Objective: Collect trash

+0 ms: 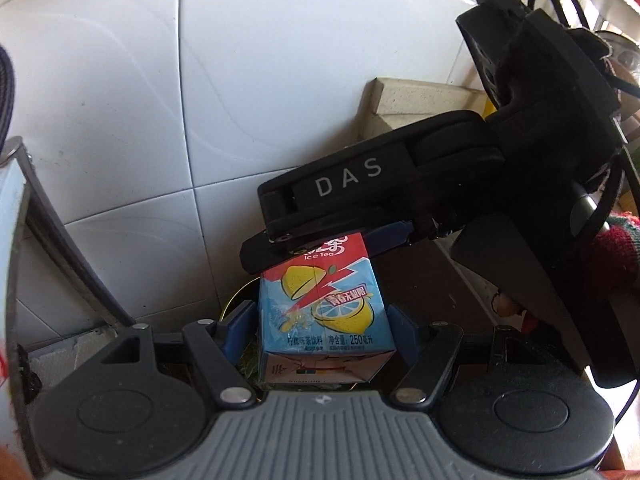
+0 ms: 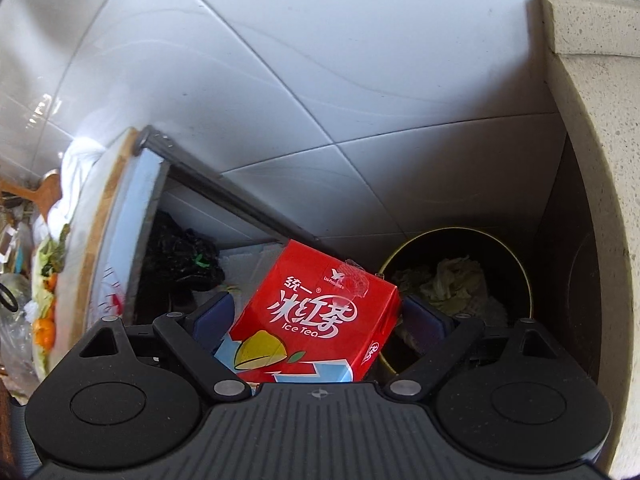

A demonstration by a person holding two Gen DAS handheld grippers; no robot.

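An ice tea carton (image 1: pixel 326 312), red on top and blue with lemons below, sits between the blue pads of my left gripper (image 1: pixel 322 322), which is shut on it. My right gripper (image 1: pixel 316 248) reaches in from the upper right and also grips the carton's red top end. In the right wrist view the carton (image 2: pixel 316 316) fills the space between the pads of my right gripper (image 2: pixel 320 314), held above and left of a round dark bin (image 2: pixel 516 264) with green scraps inside. In the left wrist view the bin is mostly hidden under the carton.
White wall tiles (image 2: pixel 320 80) stand behind. A beige stone counter edge (image 2: pixel 600 160) runs down the right. A cutting board (image 2: pixel 116 216) with vegetable scraps and a black plastic bag (image 2: pixel 180 256) lie to the left.
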